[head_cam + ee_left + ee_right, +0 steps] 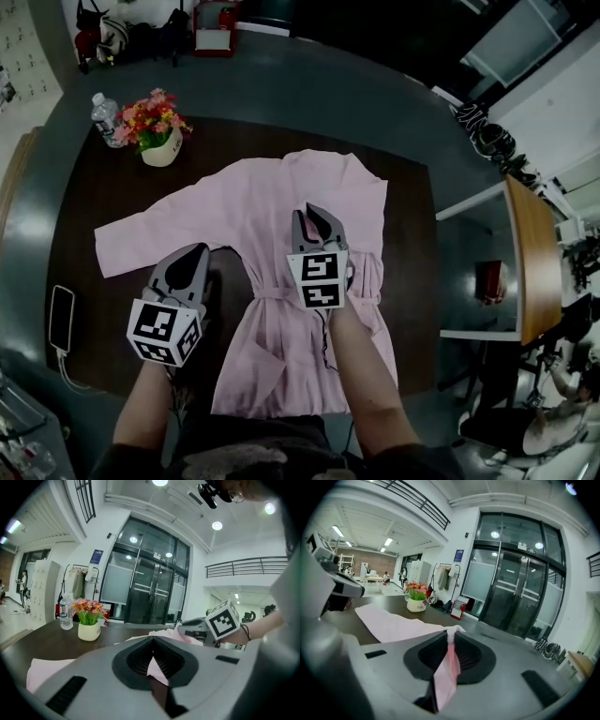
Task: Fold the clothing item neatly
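A pale pink robe [262, 206] lies spread on the dark table [103, 187], collar away from me, its left sleeve stretched out to the left and its belt across the waist. My right gripper [312, 214] hovers over the robe's middle, shut on a pinch of pink cloth [449, 665] that hangs down between its jaws. My left gripper [199, 249] is shut with nothing in it. It sits over bare table beside the robe's left flank, below the sleeve. In the left gripper view the robe [47, 672] shows past the closed tips [152, 641].
A white pot of flowers [159, 141] and a water bottle [105, 117] stand at the table's far left corner. A phone on a cable [61, 317] lies at the near left edge. A wooden desk [530, 253] stands off to the right.
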### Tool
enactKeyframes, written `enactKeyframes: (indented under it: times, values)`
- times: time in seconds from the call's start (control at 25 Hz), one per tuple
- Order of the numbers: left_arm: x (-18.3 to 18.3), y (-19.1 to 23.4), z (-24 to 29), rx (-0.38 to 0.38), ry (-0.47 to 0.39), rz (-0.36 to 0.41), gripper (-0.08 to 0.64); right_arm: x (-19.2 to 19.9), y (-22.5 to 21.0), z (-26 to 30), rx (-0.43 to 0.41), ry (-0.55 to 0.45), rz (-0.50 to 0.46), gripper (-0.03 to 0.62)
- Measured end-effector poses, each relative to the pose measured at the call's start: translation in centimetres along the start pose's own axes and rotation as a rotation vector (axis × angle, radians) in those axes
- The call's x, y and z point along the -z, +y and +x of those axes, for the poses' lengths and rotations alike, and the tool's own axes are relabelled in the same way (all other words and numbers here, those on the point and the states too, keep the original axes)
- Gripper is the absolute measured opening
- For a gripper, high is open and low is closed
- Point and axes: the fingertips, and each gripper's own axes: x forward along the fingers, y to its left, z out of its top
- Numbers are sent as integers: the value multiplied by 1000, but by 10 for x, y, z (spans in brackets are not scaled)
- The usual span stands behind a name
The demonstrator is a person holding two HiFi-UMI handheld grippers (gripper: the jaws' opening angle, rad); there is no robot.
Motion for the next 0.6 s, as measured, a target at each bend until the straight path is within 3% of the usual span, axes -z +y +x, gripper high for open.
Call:
enactKeyframes:
  times: [0.12,0.32,0.48,0.6]
  values:
    - [12,7,3,5,27,-14,9,25,29,20,-50,68,-4,35]
    - [23,17,6,1,55,-30,9,55,86,35,-213,167,-52,35]
    - [27,24,11,-5,67,-38,9,59,112,32,-324,154,-44,86]
    - [30,29,16,-11,74,-38,9,57,108,22,-348,129,-4,125]
